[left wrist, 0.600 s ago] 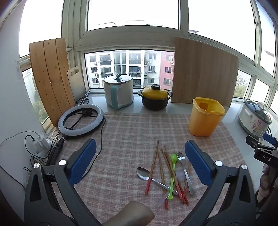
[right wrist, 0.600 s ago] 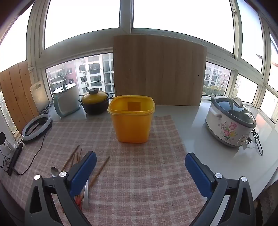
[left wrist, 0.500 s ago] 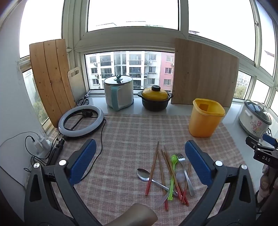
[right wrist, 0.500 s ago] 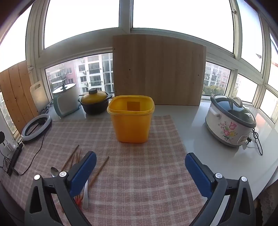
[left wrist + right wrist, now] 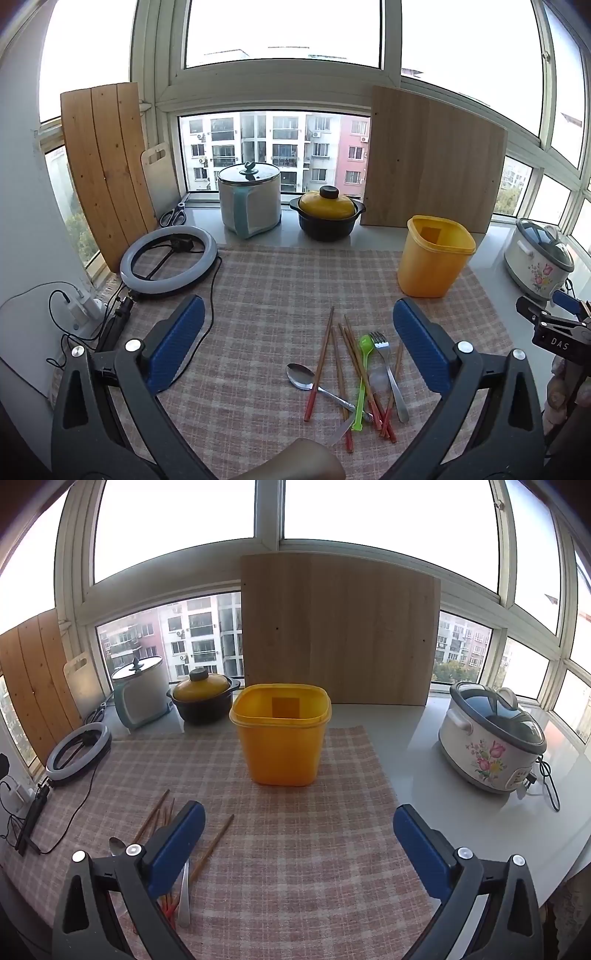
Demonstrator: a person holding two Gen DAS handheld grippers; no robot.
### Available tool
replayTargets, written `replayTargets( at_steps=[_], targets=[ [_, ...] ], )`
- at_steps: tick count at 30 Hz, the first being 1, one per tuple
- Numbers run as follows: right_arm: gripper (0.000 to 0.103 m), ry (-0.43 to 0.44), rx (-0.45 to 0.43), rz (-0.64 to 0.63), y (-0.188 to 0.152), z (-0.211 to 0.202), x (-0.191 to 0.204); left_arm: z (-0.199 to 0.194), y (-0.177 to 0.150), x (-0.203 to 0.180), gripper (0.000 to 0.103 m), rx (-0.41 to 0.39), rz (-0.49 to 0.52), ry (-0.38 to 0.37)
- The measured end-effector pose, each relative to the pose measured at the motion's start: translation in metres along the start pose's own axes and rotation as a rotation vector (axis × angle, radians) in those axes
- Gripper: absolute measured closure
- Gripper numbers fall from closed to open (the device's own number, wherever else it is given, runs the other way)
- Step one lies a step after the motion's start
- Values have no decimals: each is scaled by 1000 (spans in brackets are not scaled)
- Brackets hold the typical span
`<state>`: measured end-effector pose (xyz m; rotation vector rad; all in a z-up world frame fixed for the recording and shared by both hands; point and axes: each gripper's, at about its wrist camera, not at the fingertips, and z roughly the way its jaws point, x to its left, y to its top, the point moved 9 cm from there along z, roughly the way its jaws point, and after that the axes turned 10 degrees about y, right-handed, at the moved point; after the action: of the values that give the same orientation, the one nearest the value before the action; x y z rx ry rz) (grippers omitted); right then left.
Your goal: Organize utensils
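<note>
Utensils [image 5: 354, 373] loose nr yellow bin [image 5: 434, 256]

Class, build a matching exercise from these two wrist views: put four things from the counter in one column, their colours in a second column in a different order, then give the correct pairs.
Things:
1. tall open bin
2. plastic fork
3. spoon
4. cooker at the far right

Colours:
A. silver metal
B. white with pink flowers
C. yellow
D. bright green

Pairs: 1-C, 2-D, 3-A, 4-B
</note>
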<state>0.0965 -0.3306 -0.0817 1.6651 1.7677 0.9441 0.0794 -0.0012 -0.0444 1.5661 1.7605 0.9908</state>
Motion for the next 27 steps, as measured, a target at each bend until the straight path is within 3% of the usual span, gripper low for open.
replayTargets(
  at_steps=[27],
  targets=[
    [0, 9, 11, 12, -2, 6, 2, 8, 4, -7, 0, 1, -5, -14]
  ],
)
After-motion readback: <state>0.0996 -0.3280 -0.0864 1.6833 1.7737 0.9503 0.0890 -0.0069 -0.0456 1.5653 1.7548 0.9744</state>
